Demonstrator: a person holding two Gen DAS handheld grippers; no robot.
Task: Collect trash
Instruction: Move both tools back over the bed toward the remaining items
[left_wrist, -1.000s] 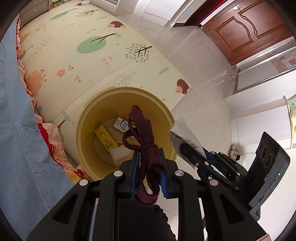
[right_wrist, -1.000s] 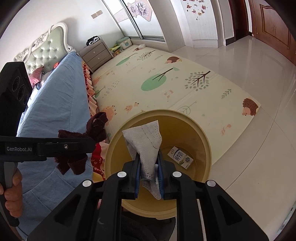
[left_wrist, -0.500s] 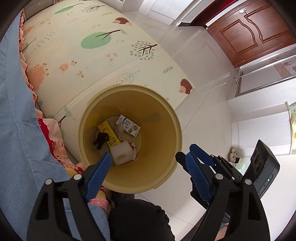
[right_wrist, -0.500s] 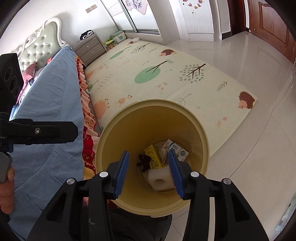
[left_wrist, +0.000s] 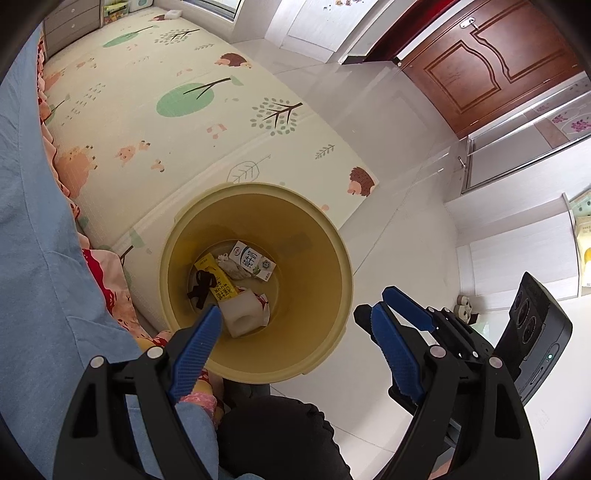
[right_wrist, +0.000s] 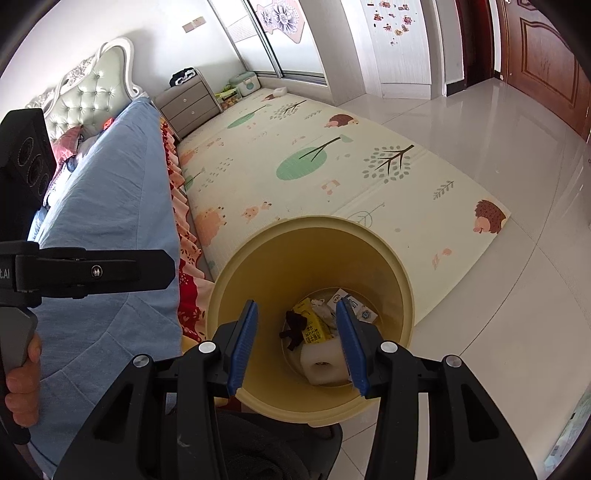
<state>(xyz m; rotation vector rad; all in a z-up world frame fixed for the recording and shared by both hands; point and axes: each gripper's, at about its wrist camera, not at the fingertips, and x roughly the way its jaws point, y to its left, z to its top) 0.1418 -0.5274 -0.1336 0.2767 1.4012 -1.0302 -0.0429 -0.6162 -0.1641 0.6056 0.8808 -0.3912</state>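
I hold both grippers, left and right, spread wide and empty above the yellow bin, where the trash lies at the bottom. Swinging away low could clip the rim and tip it.

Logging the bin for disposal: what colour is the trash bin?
Pale yellow trash bin, inside and out; clearest in the left wrist view.
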